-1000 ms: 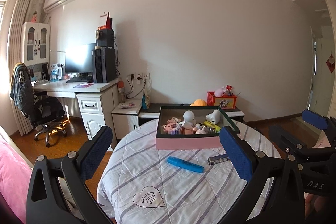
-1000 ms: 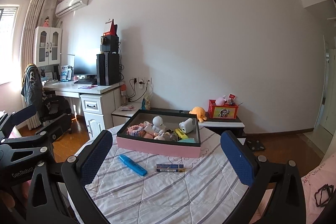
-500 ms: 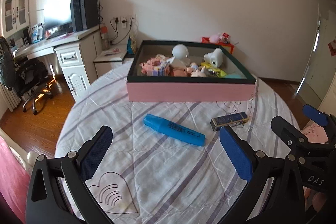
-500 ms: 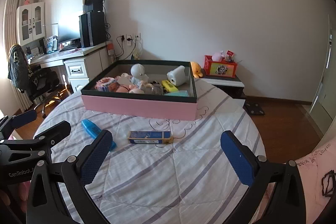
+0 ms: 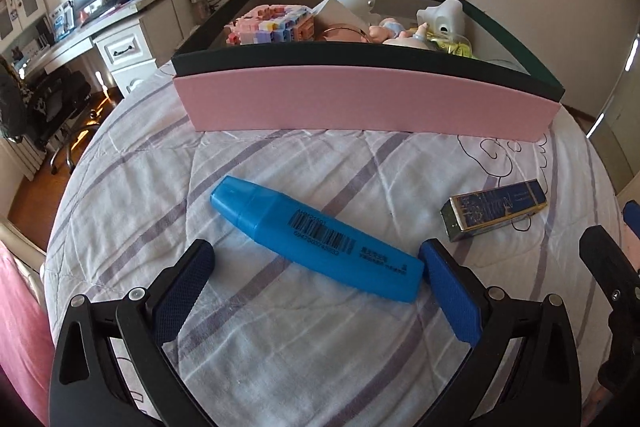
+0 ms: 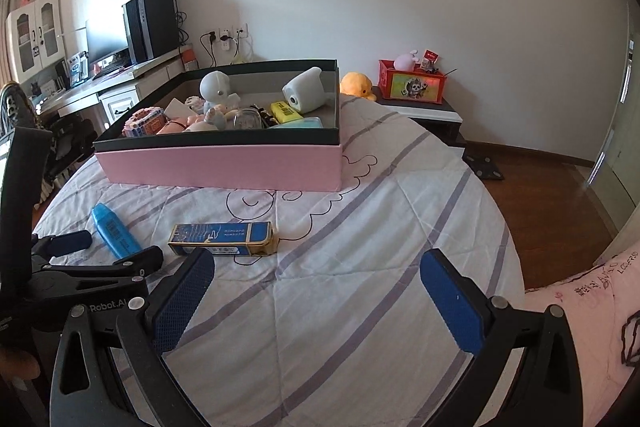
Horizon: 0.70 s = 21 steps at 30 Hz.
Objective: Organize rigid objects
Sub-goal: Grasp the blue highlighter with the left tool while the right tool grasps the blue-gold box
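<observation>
Left gripper (image 5: 316, 263) fingers spread wide, low over blue marker (image 5: 316, 239) lying on quilted worktop (image 5: 280, 347); contact with right finger unclear. Right gripper (image 6: 316, 275) fingers wide apart, empty, near small box (image 6: 224, 239). Pink tray (image 6: 224, 163) behind.

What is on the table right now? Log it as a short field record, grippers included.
surface: round table under a white quilted cloth with purple stripes
container: open pink cardboard box with dark rim, holding small toys
loose item 1: blue plastic highlighter pen, lying flat
loose item 2: small dark blue and gold rectangular carton, lying flat
left gripper: open, straddling the highlighter
right gripper: open, holding nothing
</observation>
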{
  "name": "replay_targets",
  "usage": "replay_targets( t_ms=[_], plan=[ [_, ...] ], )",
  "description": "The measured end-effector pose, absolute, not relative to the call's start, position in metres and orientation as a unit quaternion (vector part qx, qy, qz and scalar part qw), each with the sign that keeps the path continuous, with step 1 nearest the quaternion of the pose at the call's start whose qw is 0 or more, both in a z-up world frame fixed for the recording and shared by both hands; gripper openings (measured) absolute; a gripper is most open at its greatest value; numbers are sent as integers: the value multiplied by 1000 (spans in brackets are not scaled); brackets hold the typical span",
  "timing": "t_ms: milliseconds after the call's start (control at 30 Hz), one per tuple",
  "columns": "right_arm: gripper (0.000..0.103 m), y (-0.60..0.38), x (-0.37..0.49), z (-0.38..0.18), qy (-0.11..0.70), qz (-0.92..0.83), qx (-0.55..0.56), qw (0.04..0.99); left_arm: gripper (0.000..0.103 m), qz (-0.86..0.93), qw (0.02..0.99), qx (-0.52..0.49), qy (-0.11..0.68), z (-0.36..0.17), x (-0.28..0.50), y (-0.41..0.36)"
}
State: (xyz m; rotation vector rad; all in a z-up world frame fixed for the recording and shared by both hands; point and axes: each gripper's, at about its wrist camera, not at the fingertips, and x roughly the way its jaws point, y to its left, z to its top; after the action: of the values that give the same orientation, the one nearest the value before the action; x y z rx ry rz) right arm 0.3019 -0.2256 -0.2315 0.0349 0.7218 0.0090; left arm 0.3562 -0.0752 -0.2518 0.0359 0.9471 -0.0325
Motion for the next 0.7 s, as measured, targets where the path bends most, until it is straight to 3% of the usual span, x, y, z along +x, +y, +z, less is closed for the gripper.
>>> replay_targets(
  t_ms=[500,700],
  plan=[
    [103,-161,350,-252,430,58,-16,901,103,51,894,5,445,-249,324,18],
    [103,-152,367,-261,448,50,-24,892,103,30,897,1,441,-249,333,19]
  ],
)
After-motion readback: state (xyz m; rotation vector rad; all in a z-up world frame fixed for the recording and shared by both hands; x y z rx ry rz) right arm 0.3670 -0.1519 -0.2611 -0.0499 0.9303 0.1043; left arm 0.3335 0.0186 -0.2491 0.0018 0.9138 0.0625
